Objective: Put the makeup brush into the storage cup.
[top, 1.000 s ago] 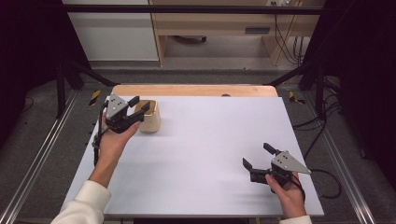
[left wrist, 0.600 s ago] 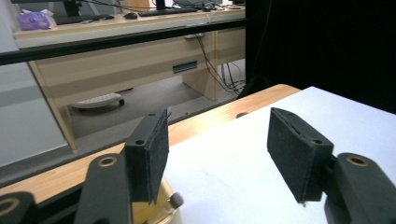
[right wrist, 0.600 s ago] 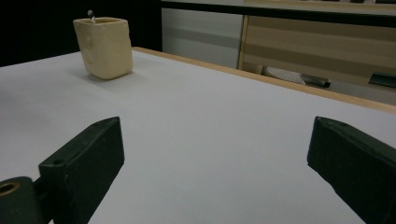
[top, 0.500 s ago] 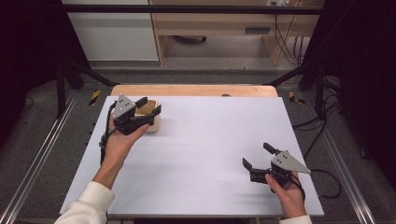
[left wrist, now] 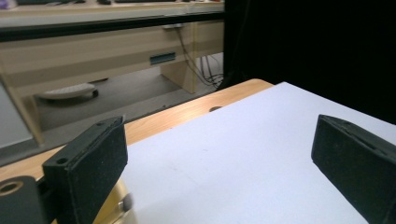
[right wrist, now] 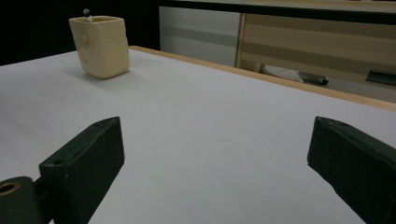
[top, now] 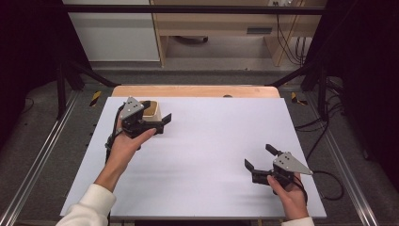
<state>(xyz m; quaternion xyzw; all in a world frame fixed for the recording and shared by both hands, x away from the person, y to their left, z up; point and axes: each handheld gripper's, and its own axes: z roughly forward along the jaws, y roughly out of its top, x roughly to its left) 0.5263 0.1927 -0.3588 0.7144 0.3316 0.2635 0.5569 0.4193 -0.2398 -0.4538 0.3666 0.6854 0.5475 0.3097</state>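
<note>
The cream holder [top: 151, 111] stands upright at the far left of the white worktop [top: 211, 155], near the wooden back edge. In the right gripper view it looks like a small squarish pot [right wrist: 99, 45] w/ bumpy sides and a thin stick w/ a dark tip poking out the top. Prob. hard and stiff, maybe ceramic or plastic, so it could chip or tip if knocked. Sides look smooth-ish, so a bit slippy. It looks light. Best spot to grab: across two flat sides, about halfway up, not by the rim.

The left gripper [top: 160, 121] is just beside the holder, on its near right side. Its jaws have just been opening and now stand wide, w/ nothing between them; it has let go. In the left gripper view a bit of the cream thing peeks in at the bottom left, next to one jaw.

The right gripper [top: 259, 157] rests well apart, at the near right of the worktop, jaws wide and bare.
</note>
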